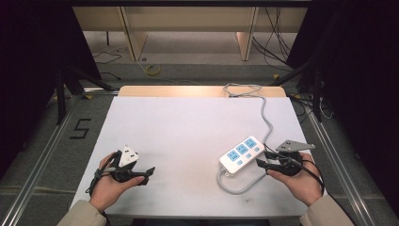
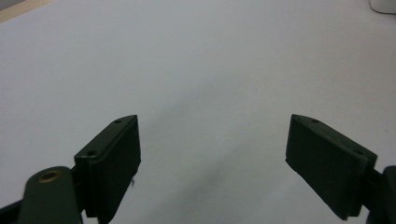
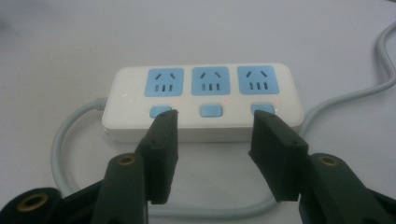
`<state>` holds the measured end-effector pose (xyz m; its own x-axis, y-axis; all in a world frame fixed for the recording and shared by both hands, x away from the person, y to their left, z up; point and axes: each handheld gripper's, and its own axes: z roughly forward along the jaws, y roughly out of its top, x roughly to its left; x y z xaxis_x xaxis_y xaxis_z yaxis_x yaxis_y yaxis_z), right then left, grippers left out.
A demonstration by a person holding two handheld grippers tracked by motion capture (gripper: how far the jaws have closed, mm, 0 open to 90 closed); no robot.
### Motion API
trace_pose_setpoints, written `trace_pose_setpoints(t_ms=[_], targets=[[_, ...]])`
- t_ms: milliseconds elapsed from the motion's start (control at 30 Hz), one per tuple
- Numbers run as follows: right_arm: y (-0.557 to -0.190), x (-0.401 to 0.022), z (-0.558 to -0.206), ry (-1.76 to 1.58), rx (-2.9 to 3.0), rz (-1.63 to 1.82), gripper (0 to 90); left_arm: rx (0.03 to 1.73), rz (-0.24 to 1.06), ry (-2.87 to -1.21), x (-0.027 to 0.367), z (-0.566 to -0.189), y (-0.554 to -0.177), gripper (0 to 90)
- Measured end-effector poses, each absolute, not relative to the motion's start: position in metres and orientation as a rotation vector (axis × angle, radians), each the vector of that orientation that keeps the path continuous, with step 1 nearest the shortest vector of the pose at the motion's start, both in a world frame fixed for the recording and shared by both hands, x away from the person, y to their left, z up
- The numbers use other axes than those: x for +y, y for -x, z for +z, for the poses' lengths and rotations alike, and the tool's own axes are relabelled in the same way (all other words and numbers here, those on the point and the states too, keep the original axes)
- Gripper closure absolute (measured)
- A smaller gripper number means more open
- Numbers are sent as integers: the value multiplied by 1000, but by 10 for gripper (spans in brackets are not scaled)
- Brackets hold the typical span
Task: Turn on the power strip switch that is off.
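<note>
- A white power strip (image 1: 241,154) is seen right of the middle in the high view, lying slanted on the white table (image 1: 188,127).
- Three blue sockets and three blue buttons are carried on its top.
- The right gripper (image 1: 267,158) is held just beside the strip's right end, in the lower right of the high view.
- In the right gripper view its jaws are spread apart, and nothing is pinched between them.
- There the two jaw tips are pointed at the strip's near long edge, in front of the left and right buttons; it cannot be told if that edge is touched.
- A grey cable (image 1: 267,115) is led from the strip up to the table's far edge, at the top middle of the high view.
- A loop of the cable is laid below the strip, close to the table's near edge.
- The left gripper (image 1: 146,175) is held in the lower left of the high view, near the table's left edge and well apart from the strip.
- In the left gripper view its jaws are spread wide over bare table, with nothing held.
- A big bare patch of table is left open in the middle and upper left of the high view.
</note>
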<state>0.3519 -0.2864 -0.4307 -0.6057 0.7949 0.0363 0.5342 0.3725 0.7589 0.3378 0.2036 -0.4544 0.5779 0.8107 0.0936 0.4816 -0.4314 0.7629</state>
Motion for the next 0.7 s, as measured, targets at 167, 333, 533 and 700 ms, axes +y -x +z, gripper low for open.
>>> trace_pose_setpoints(t_ms=[167, 333, 533, 700], targets=[[-350, -291, -433, -1152, 2283, 1109, 467, 1026, 597, -2102, 204, -454, -338, 175], [-347, -294, -435, -1147, 2266, 1119, 443, 1024, 597, -2104, 204, -454, -338, 175], [-343, -298, -439, -1148, 2258, 1128, 435, 1025, 596, -2103, 204, -454, -338, 174], [-341, -301, -440, -1156, 2243, 1135, 433, 1024, 599, -2106, 204, -455, -338, 174]])
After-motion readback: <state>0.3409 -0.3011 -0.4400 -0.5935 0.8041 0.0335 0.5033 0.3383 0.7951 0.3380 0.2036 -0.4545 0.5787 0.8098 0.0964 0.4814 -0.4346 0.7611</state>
